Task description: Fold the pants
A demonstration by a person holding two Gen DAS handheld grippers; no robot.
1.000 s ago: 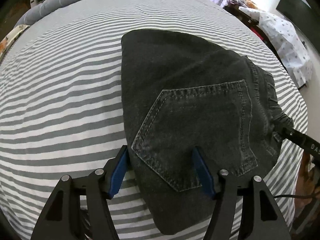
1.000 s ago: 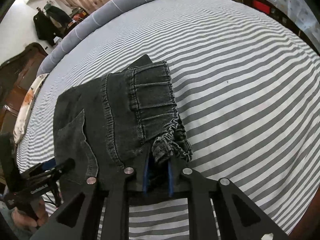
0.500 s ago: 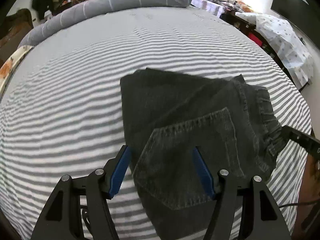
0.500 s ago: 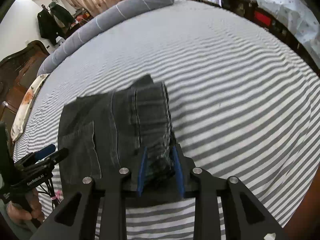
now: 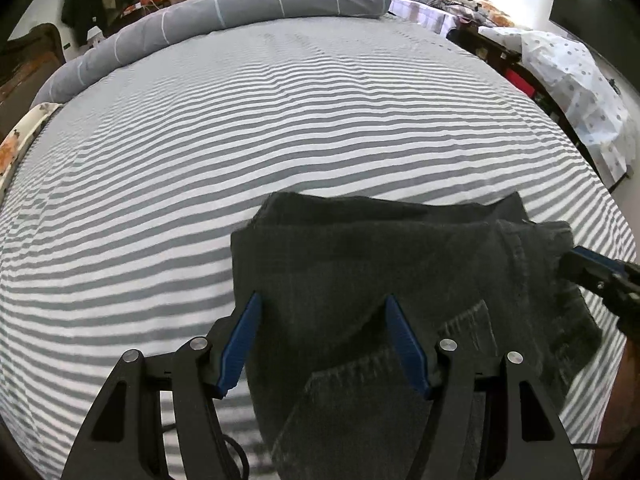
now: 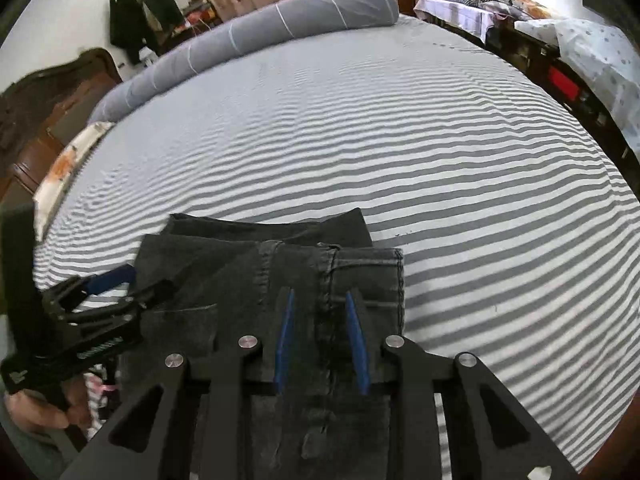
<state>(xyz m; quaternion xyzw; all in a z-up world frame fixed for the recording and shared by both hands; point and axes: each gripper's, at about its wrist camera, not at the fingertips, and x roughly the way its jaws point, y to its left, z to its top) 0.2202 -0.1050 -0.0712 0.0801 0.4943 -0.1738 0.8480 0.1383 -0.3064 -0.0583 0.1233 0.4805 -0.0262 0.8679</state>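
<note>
Pants: folded, lying on bed, directly beneath both; left gripper spreading wide, right gripper parting narrowly, neither clamping.

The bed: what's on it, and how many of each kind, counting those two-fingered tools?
Folded dark pants: 1
Long grey bolster: 1
Handheld grippers: 2, the left gripper and the right gripper, both over the pants
Total: 4
</note>
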